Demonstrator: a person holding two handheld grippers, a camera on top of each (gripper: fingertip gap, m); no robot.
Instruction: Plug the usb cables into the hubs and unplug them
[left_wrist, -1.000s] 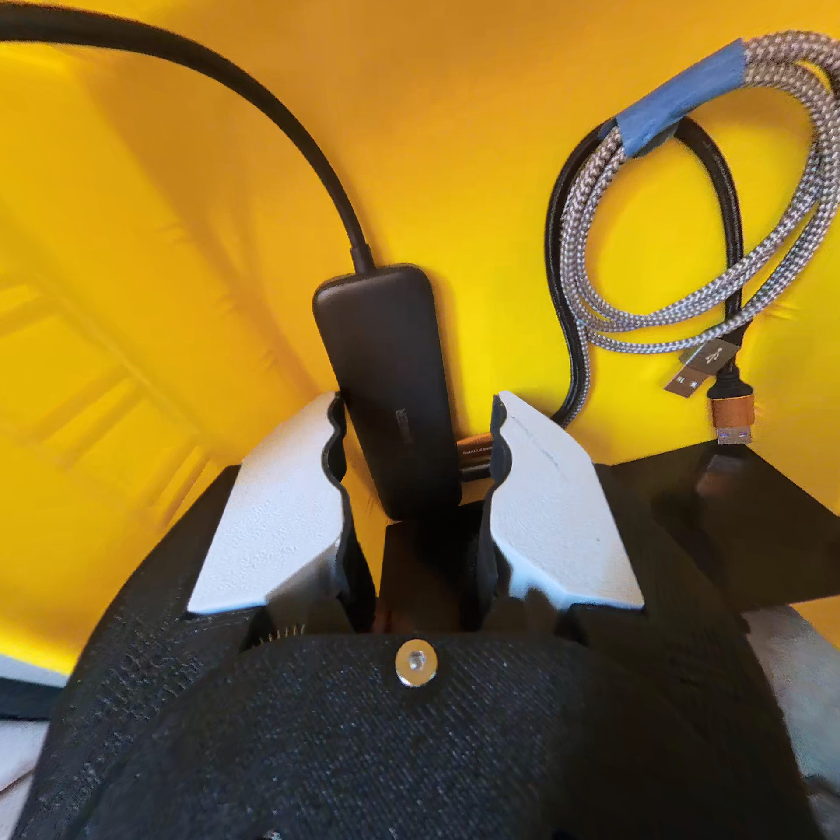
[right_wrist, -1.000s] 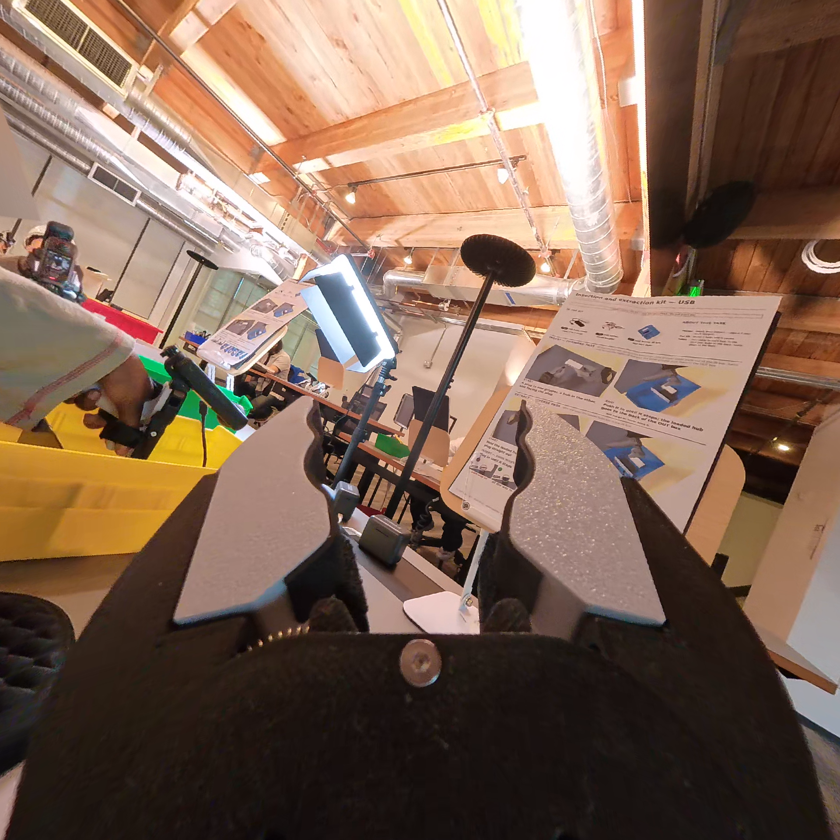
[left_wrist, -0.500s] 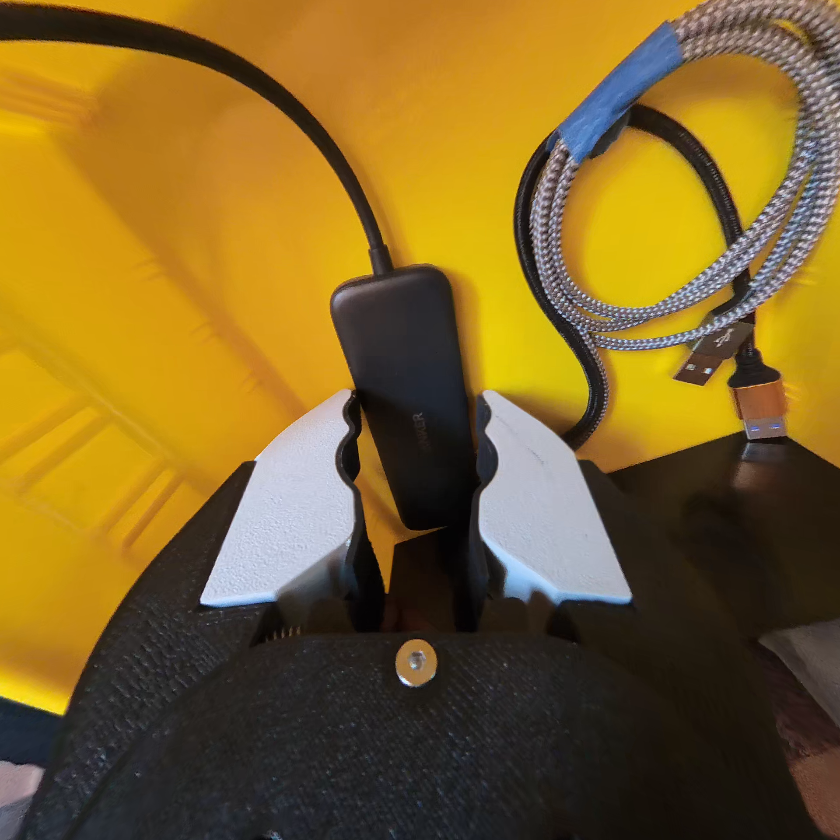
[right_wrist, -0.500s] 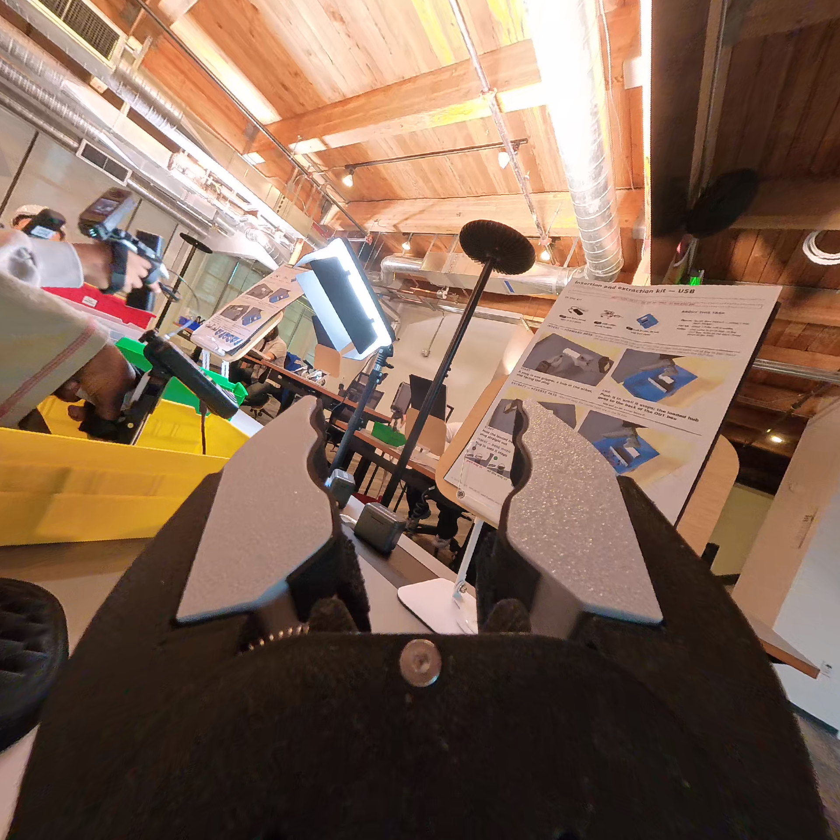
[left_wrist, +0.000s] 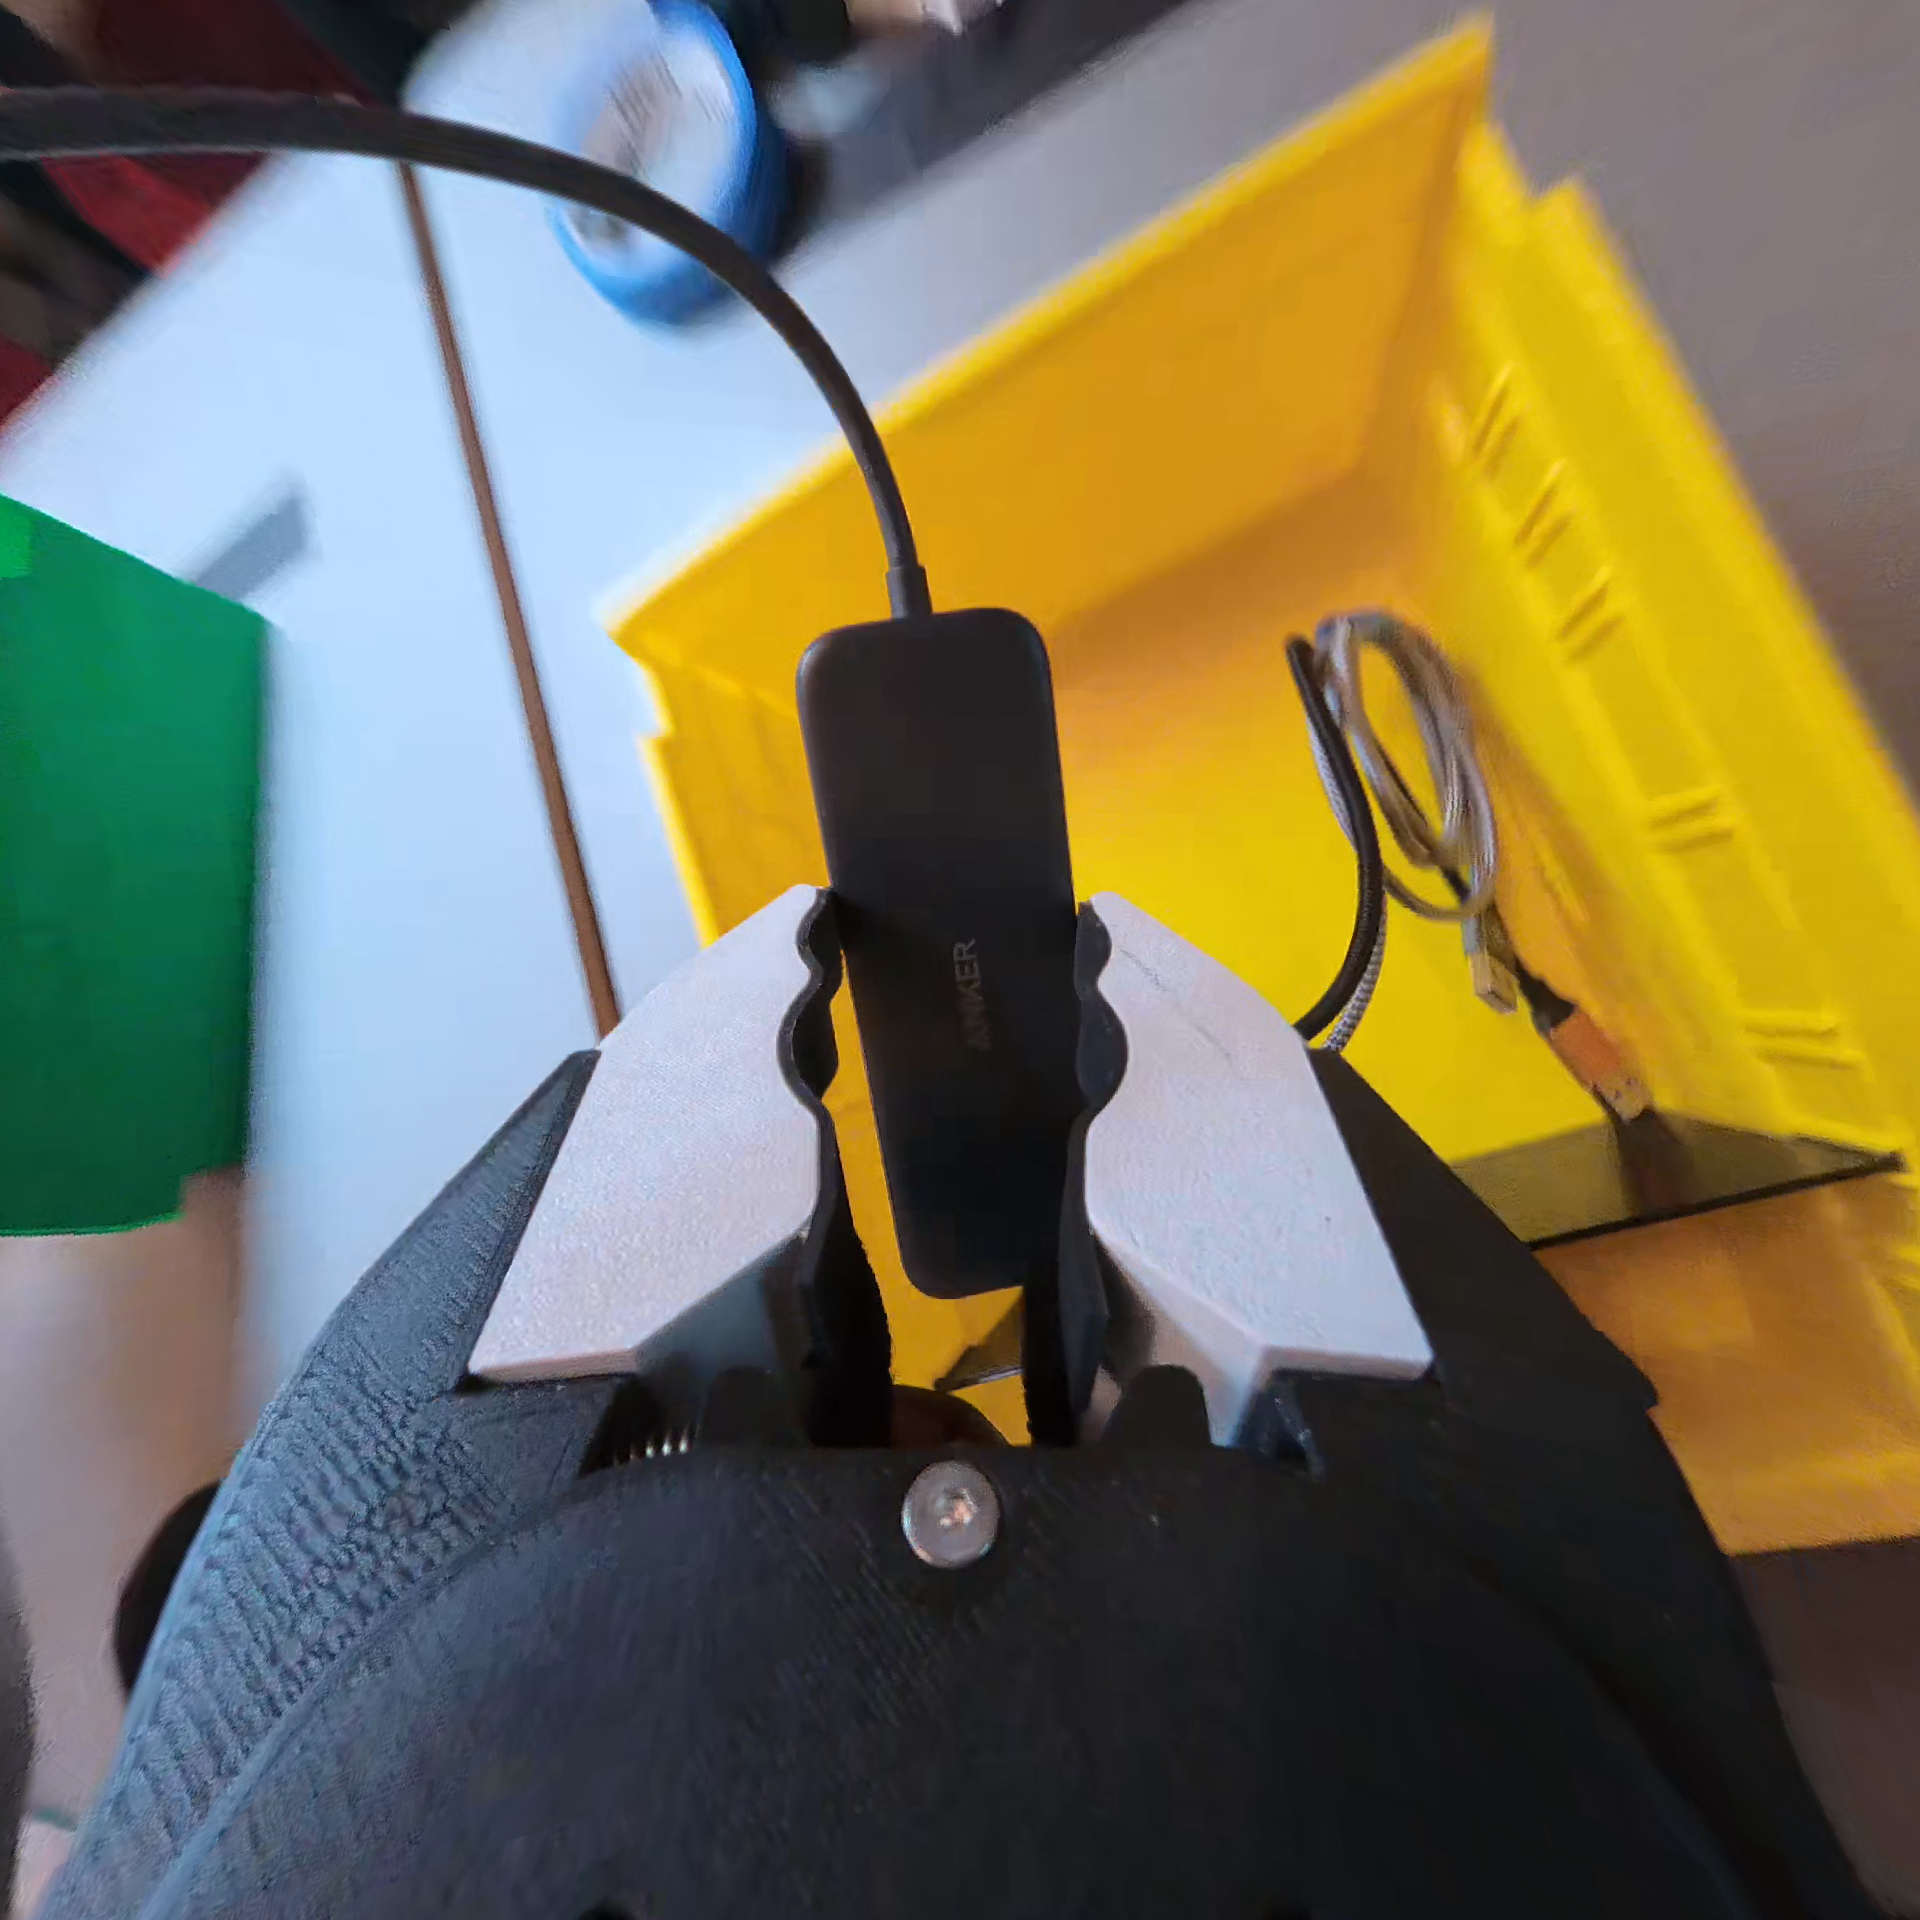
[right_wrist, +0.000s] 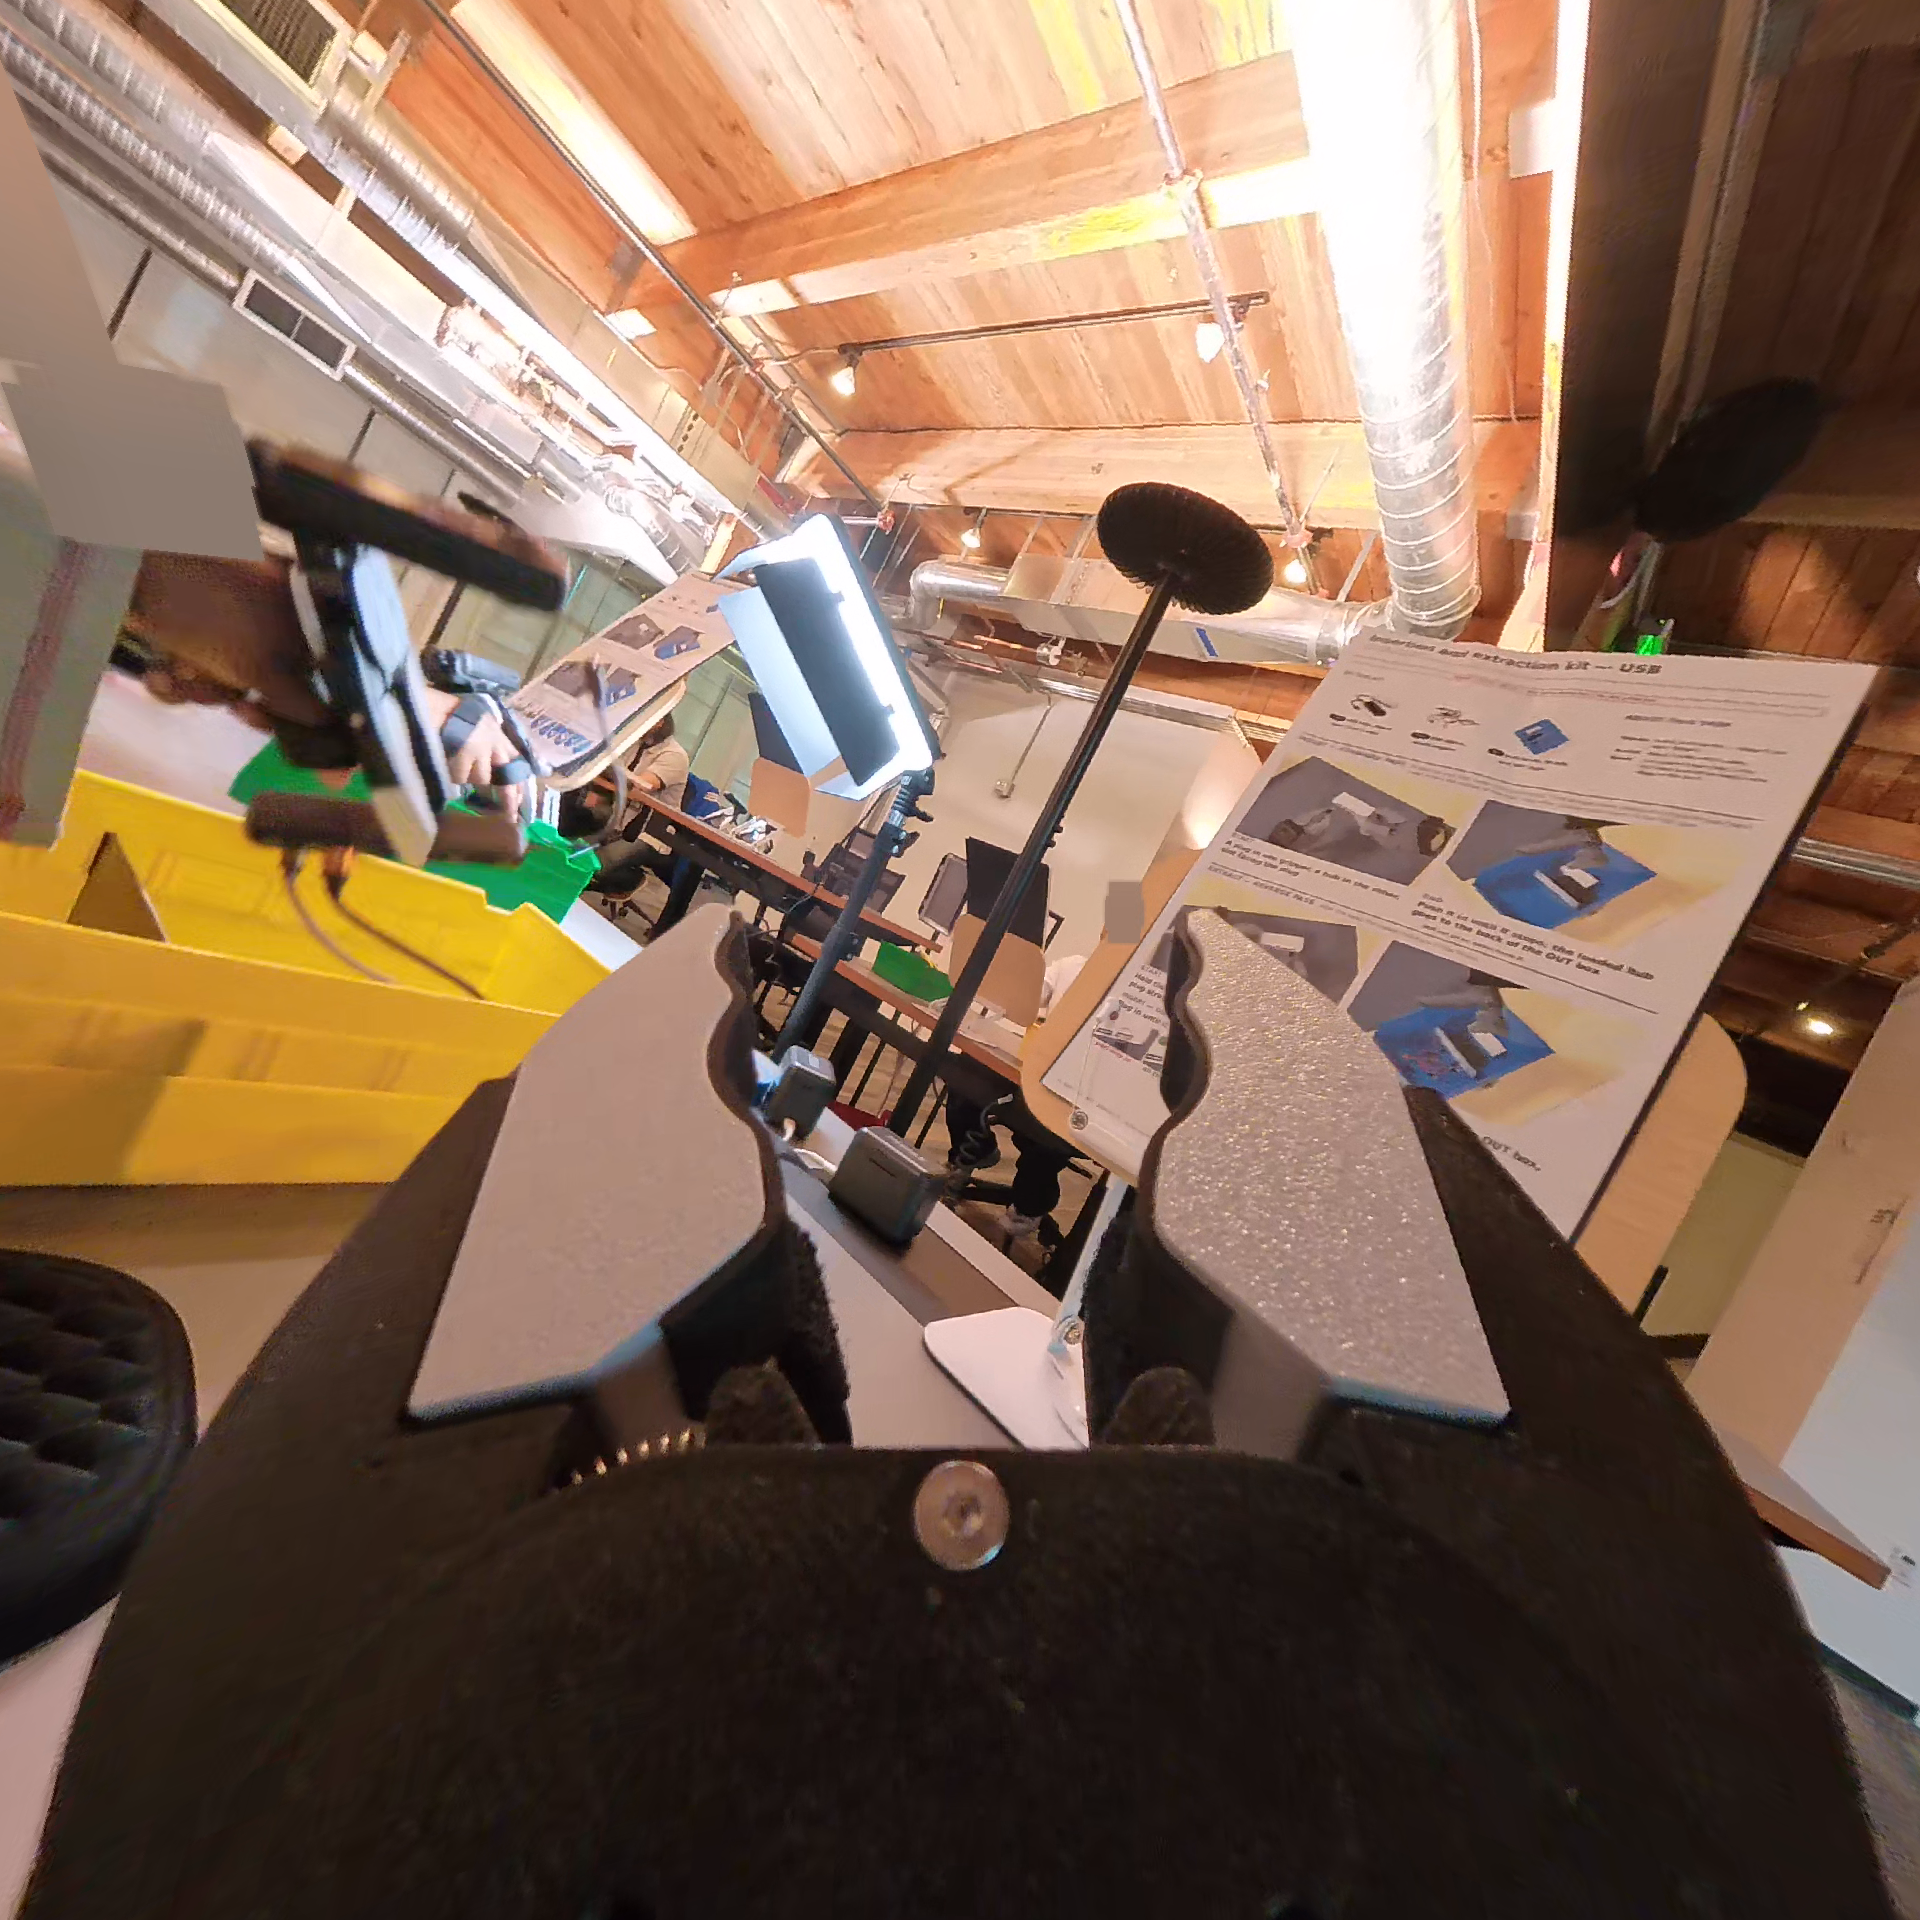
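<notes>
Lifted clear of the yellow bin (left_wrist: 1226, 499), left gripper (left_wrist: 951, 1023) jaws pinch the hub (left_wrist: 935, 831); right gripper (right_wrist: 961, 1049) jaws spread

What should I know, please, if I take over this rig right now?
Left gripper: shut on the black hub, held above the yellow bin.
Right gripper: open, empty, pointing up away from the bin.
Cables: coiled in the bin, plugs free.
Done: hub picked up.
Left: grasp a cable plug with the right gripper, insert it into the hub, then unplug.
</notes>
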